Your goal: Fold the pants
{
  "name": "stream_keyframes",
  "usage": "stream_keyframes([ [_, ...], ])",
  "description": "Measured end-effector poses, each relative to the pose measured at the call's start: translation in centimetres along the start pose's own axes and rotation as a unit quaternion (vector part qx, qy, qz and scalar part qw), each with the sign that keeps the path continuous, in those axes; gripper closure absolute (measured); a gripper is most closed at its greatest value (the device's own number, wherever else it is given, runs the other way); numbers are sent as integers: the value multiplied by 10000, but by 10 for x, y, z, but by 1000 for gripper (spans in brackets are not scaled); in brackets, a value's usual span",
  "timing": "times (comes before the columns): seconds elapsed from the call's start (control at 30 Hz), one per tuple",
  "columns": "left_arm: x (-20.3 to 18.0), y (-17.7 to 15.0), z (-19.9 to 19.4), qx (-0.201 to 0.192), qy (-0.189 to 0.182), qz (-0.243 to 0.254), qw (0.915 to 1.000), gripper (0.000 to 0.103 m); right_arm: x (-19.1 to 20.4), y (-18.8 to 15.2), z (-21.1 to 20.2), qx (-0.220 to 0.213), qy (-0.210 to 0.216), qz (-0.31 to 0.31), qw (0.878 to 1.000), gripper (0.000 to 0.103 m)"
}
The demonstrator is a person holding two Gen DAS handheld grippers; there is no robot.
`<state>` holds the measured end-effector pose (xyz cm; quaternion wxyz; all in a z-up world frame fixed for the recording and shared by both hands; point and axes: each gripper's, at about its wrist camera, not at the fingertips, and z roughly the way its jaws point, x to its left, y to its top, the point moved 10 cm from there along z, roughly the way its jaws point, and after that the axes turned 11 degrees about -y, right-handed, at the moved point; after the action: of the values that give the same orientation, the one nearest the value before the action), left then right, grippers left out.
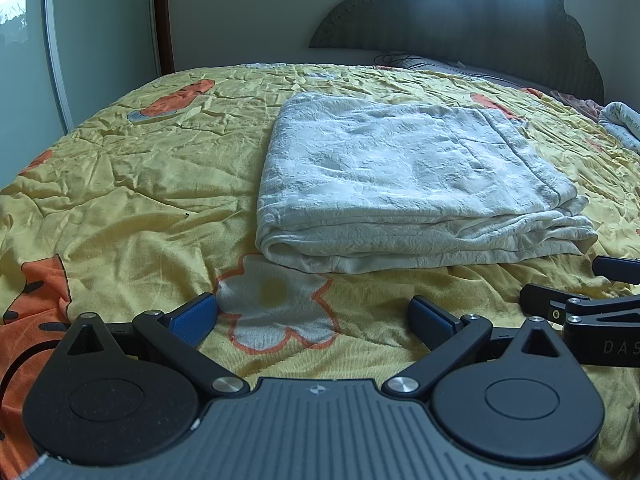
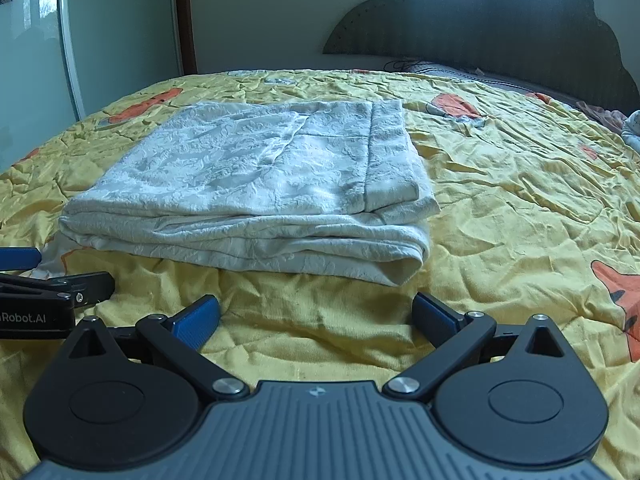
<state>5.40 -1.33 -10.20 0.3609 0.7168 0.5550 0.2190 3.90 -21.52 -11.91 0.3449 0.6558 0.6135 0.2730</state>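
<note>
- Wardrobe door (image 1: pixel 100 40): at your far left, a pale glazed panel with small flower decals stands beside the bed.
- Bedspread (image 1: pixel 140 184): yellow, creased, printed with orange figures and a white flower; it covers the whole bed and bears everything below.
- Left gripper (image 1: pixel 312 320): you hold it low over the near edge of the bedspread, its two blue-padded fingers (image 1: pixel 192 318) spread wide with only the flower print showing between them. It grips nothing and stands just short of the pants.
- Pants (image 1: pixel 400 184): white, textured cloth, already folded into a flat rectangular stack of several layers. The stack lies on the middle of the bedspread, its thick folded edge facing you. In the left wrist view it sits ahead and slightly right of the fingers; in the right wrist view (image 2: pixel 248 184) it sits ahead and left.
- Right gripper (image 2: pixel 316 320): you hold it beside the left one, near the bedspread, fingers equally wide apart and empty, close to the pants' near right corner but apart from it.
- Headboard (image 2: pixel 500 32): dark, scalloped, upholstered, at the far end of the bed under a window.
- Patterned cloth (image 1: pixel 624 120): a bundle at the far right edge of the bed; what it is cannot be told.
</note>
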Motion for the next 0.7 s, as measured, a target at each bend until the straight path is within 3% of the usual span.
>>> stream_keyframes([
  [0.7, 0, 1, 1, 27, 6, 2, 10000, 0, 0, 0, 0, -2, -1, 9, 10000, 0],
])
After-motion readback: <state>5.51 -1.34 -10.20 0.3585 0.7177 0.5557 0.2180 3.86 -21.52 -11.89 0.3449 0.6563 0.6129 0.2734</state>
